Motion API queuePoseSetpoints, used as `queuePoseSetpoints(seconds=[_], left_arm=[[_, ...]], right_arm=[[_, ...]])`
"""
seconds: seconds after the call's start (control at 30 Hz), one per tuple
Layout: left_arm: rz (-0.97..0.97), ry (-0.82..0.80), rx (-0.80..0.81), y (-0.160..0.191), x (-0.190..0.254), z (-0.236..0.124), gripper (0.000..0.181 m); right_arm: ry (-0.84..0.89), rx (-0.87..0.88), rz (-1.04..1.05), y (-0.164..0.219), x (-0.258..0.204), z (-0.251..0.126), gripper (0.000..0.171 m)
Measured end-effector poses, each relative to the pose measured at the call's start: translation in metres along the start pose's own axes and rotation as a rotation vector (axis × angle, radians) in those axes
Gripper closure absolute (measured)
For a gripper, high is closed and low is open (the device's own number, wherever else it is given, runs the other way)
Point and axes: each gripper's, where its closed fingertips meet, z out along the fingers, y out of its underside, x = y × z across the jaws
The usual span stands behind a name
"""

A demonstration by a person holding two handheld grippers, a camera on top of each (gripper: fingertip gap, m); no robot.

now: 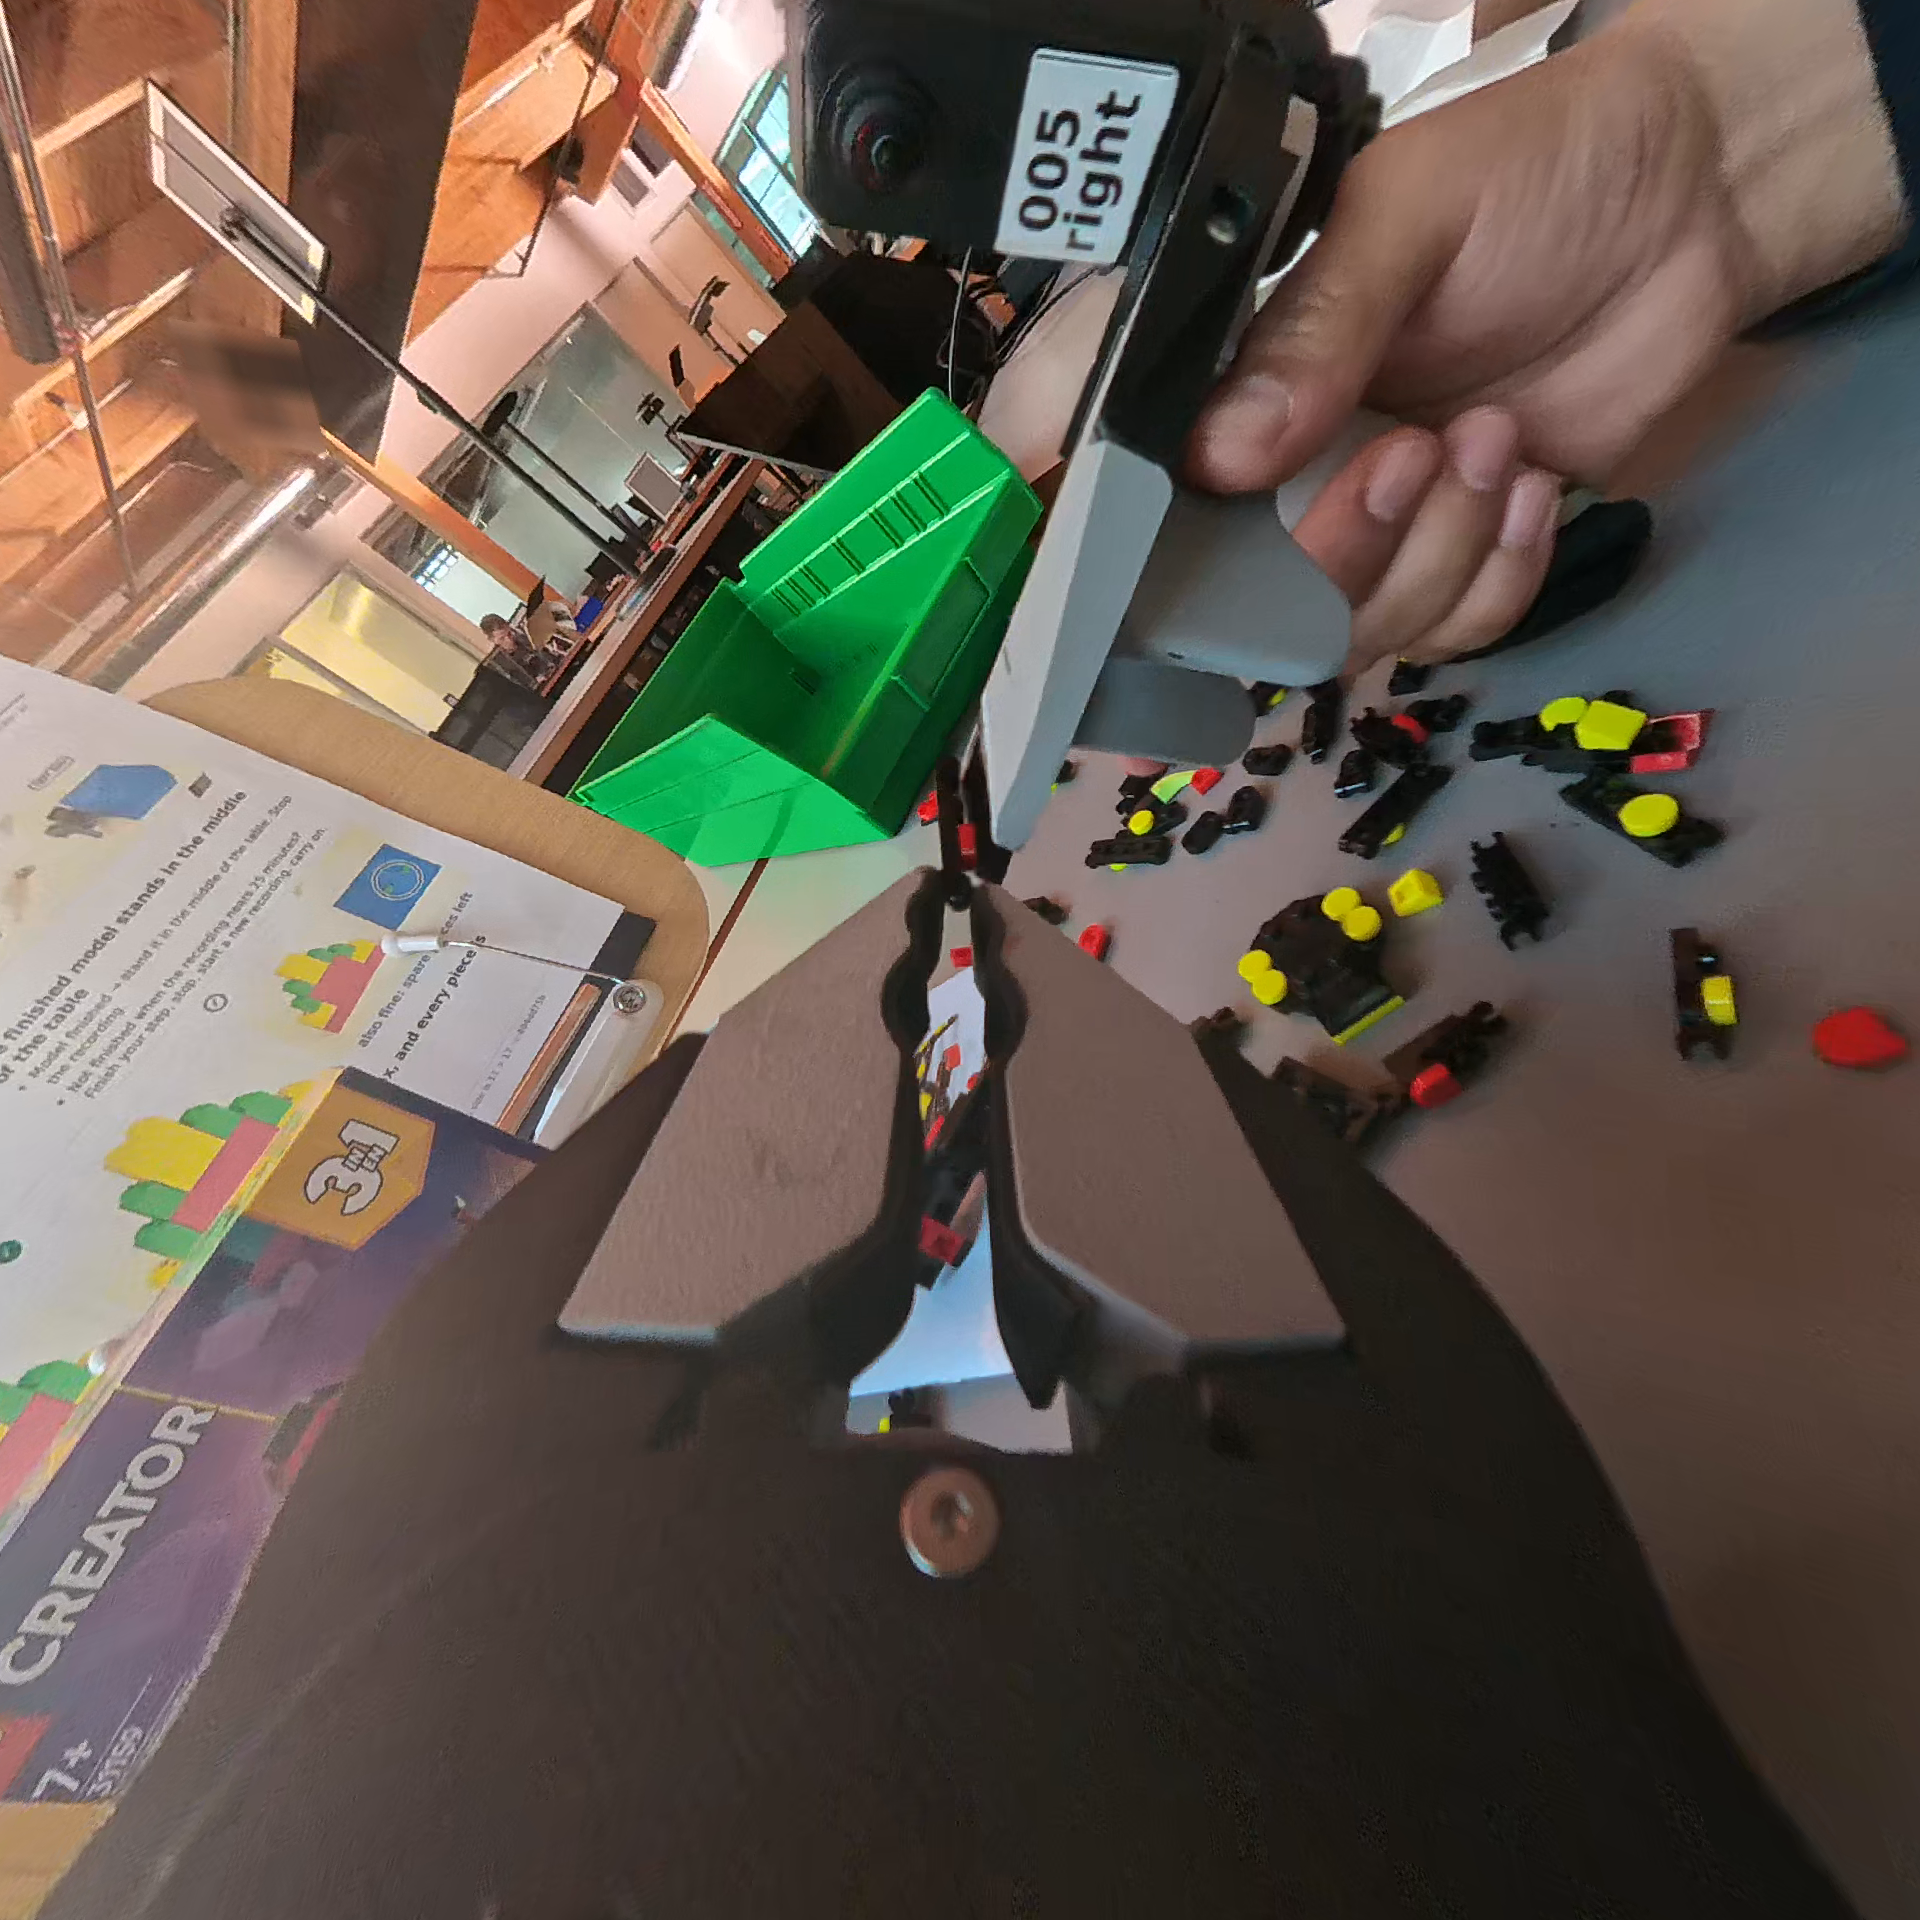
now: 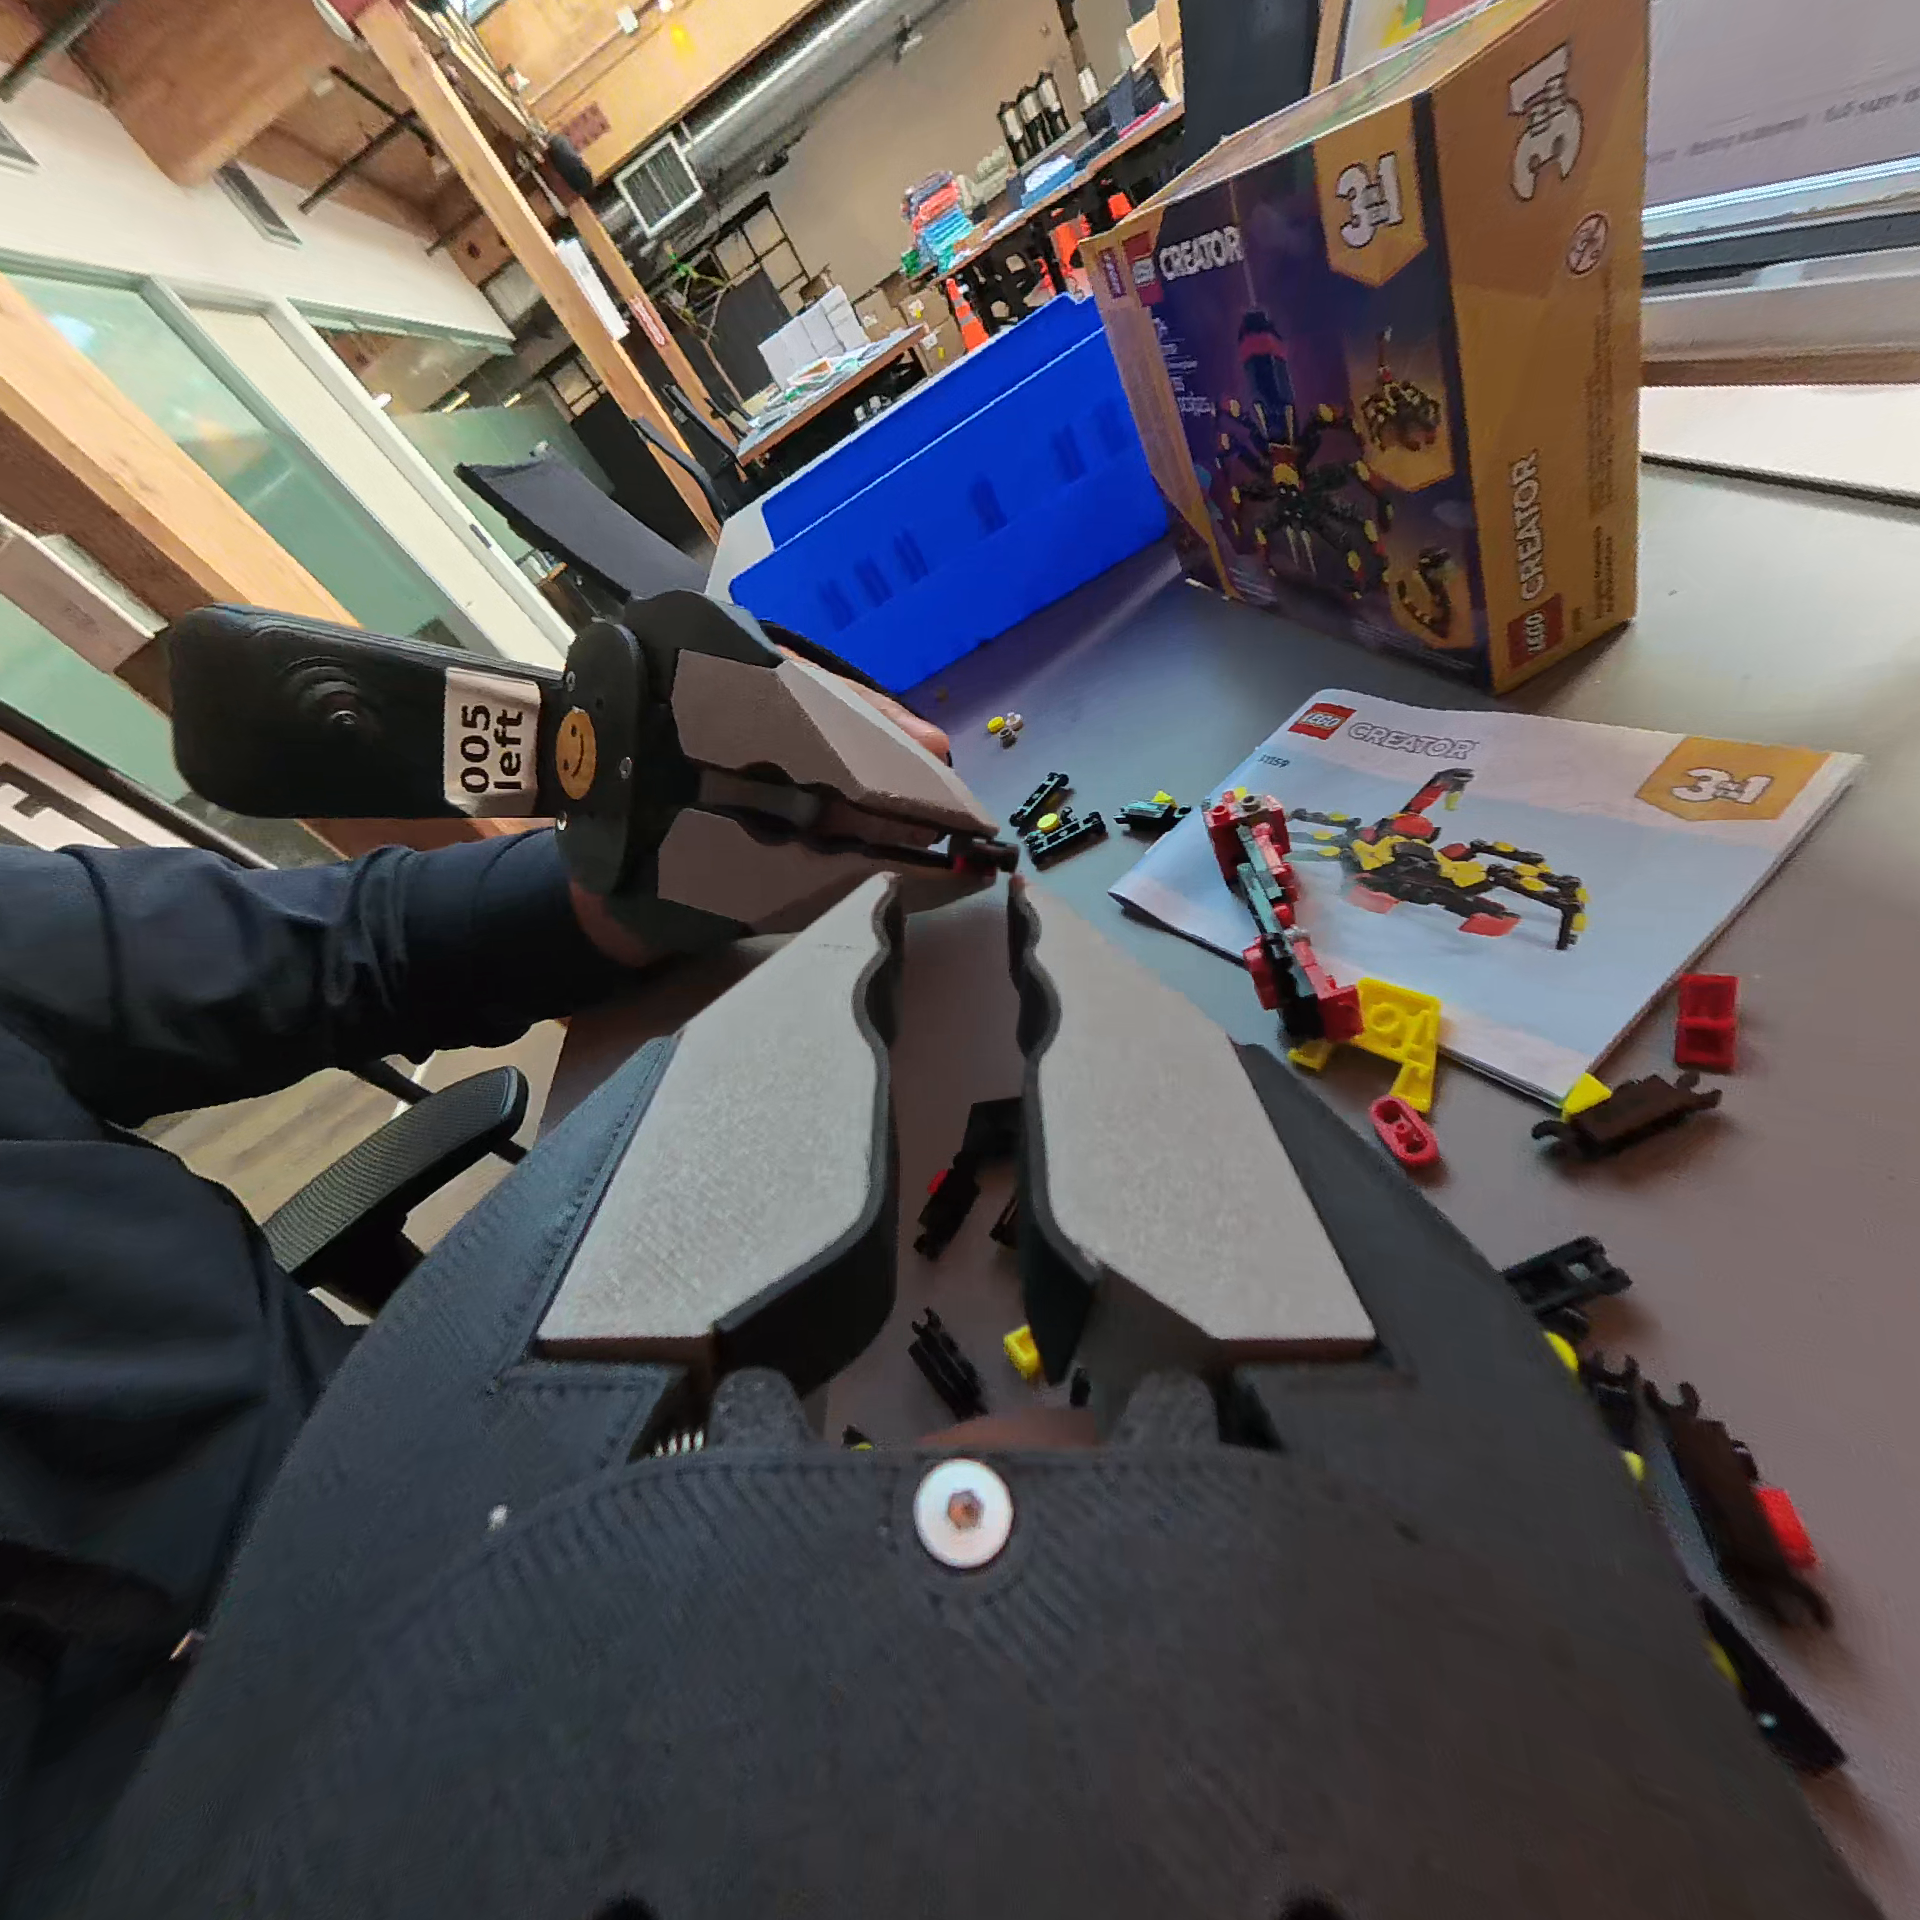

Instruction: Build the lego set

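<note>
Clamping a small black-and-red piece (image 2: 977, 854) between its tips, the left gripper (image 2: 992, 847) is held above the dark table (image 2: 1766, 644), its jaws pressed together on that piece. The right gripper (image 2: 951, 894) is seen just below and beside it, jaws slightly apart with nothing between them. Ahead of the right jaws and off to their right, an instruction booklet (image 2: 1621, 831) is spread flat, and a red, black and yellow partial build (image 2: 1309, 966) is laid on its near edge. Loose pieces (image 1: 1392, 821) are scattered beyond the left jaws, to their right. A box (image 2: 1455, 416) is stood upright farther ahead of the right jaws.
</note>
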Motion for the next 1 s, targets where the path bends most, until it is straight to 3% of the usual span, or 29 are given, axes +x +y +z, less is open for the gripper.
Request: queuePoseSetpoints(seconds=[1.0], left_arm=[[0.052,0.019,-0.023,-0.0008,0.0068,0.0015,0.179]], right_arm=[[-0.031,0.004,0.022,0.002,-0.0003,-0.0026,0.167]])
